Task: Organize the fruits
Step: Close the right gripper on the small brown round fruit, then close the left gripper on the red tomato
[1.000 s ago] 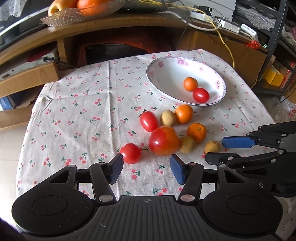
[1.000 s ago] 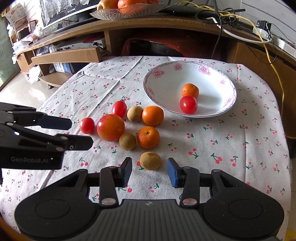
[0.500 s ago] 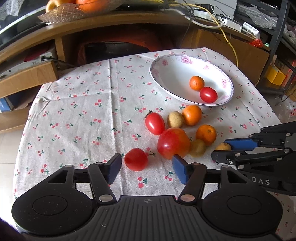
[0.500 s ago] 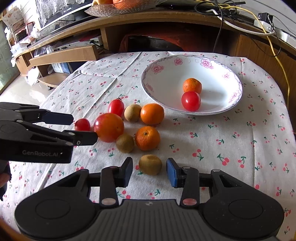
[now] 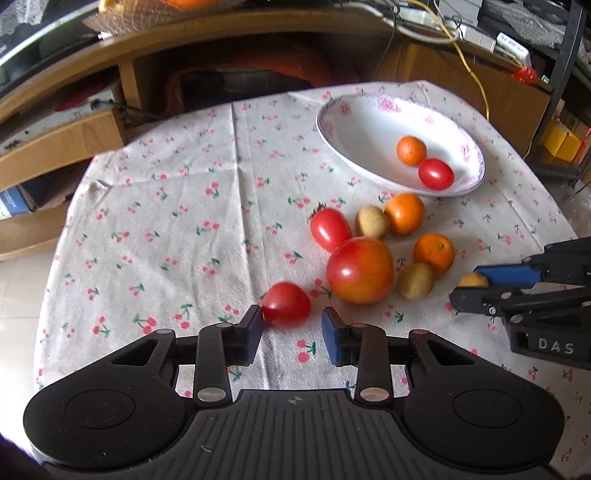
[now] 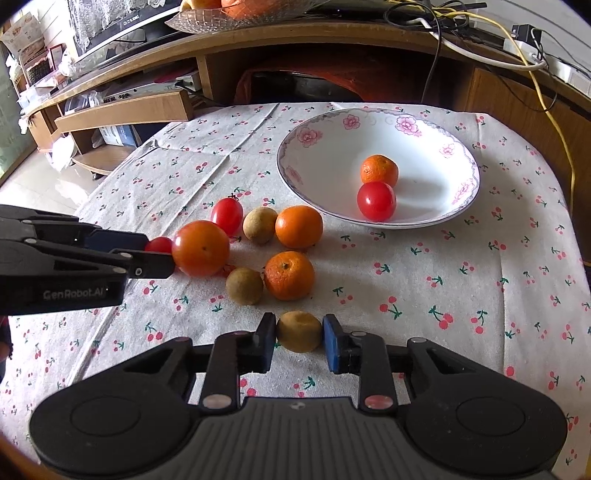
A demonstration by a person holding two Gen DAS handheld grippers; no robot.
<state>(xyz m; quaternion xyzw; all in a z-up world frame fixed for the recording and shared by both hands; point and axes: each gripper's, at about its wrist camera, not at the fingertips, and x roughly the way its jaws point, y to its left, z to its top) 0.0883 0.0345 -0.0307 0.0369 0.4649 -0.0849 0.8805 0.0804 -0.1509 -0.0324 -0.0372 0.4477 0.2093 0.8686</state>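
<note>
A white flowered bowl [image 5: 332, 122] [image 6: 424, 147] at the back right of the cherry-print cloth holds a tangerine [image 6: 379, 169] and a tomato [image 6: 376, 201]. In front of it lie a big tomato [image 5: 360, 269], an oblong tomato [image 5: 330, 229], two tangerines and two brown fruits. My left gripper [image 5: 291, 325] is closing around a small tomato [image 5: 286, 304]. One pad touches it and a gap shows at the other. My right gripper [image 6: 299, 332] is closing with both pads against a third brown fruit [image 6: 299, 334], which rests on the cloth.
A curved wooden media stand [image 6: 332, 40] rises behind the table, with a glass dish of fruit [image 6: 221, 14] and cables on top. A low wooden shelf [image 6: 125, 110] stands at the left. The cloth's left half and its near right side are bare.
Both grippers have moved forward and narrowed their jaws, the left around the small tomato and the right onto the brown fruit. The other fruits have not moved.
</note>
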